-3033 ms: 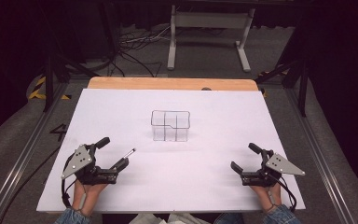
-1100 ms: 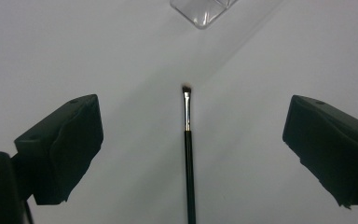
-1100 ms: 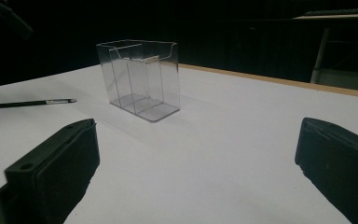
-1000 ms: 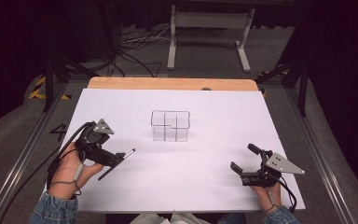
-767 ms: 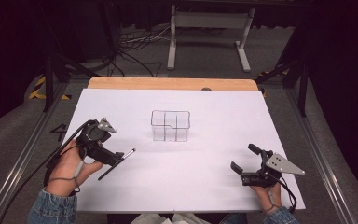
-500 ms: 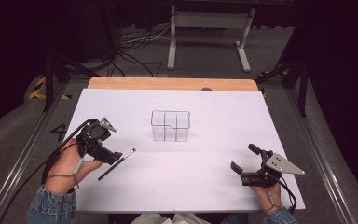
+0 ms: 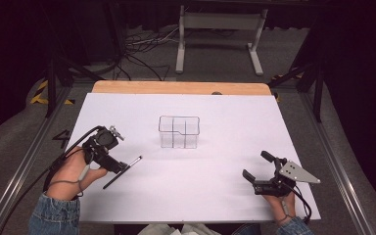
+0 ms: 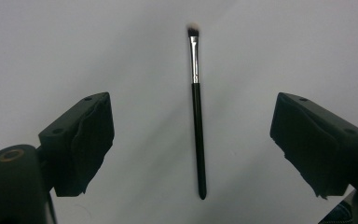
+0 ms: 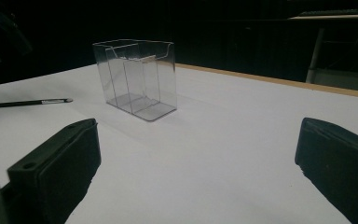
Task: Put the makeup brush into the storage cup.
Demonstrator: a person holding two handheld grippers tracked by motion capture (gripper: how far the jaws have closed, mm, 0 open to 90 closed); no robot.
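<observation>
Both my tongs spread wide: left gripper (image 8: 193, 154) has moved over the thin black brush (image 8: 196, 112), right gripper (image 7: 262, 170) unmoved, clear plastic organizer (image 7: 178, 131) untouched.

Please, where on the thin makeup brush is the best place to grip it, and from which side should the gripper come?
Probably the black handle of the brush, around its middle, coming from straight above. It lies flat on the white table, so the left gripper's open jaws can close across its width, clear of the silver ferrule and bristles.
</observation>
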